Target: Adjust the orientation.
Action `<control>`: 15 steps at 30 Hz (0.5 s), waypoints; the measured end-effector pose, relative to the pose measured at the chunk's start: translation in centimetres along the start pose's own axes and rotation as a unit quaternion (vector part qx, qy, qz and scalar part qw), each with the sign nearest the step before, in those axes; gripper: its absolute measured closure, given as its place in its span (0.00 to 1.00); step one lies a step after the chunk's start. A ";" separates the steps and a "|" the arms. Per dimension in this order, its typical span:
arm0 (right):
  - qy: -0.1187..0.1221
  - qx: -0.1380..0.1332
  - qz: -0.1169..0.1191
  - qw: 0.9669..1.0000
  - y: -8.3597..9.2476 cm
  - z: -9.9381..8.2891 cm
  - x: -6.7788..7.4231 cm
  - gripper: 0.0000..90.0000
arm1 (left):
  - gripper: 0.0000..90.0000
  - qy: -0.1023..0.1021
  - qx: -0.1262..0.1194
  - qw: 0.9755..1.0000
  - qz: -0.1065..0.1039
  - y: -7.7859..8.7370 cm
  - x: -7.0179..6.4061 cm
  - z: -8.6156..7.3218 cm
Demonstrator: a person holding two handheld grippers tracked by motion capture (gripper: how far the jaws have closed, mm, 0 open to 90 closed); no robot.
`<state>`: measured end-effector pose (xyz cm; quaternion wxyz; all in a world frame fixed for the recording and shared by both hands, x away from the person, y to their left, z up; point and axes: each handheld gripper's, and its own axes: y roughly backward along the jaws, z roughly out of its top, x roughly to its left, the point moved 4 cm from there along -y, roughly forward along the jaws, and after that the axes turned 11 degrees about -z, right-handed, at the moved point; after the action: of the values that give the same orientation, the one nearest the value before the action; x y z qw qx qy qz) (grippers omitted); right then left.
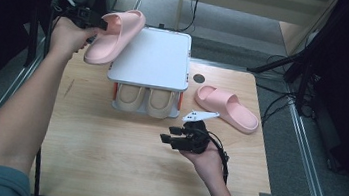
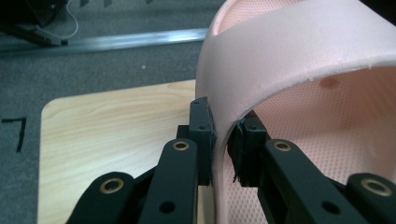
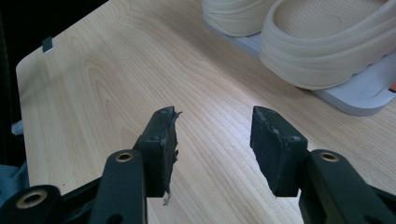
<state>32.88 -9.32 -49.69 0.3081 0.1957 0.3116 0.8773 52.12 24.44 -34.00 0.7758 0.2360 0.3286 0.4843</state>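
Upper left, off the wooden table's (image 1: 104,160) edge: left gripper (image 1: 102,22) pinches the pink foam slipper's (image 1: 117,35) strap, airborne beside the white two-tier rack (image 1: 154,58); beige slippers (image 1: 144,99) fill its lower shelf. Centre, over bare wood: right gripper (image 1: 168,133) wide, empty.

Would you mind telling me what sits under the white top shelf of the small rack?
On the lower tier beneath the white top shelf sit two beige slippers side by side, open ends facing the person. Their rear parts are covered by the shelf, as is anything behind them.
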 end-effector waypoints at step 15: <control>0.004 0.000 0.003 1.000 0.1 0.0 0.0 0.57 | 0.87 -0.014 0.031 0.999 -0.002 -3.5 -2.7 0.3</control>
<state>32.87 -9.33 -49.62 0.3040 0.1936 0.3119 0.8791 53.62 20.48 -35.46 0.7737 0.2663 0.3331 0.4686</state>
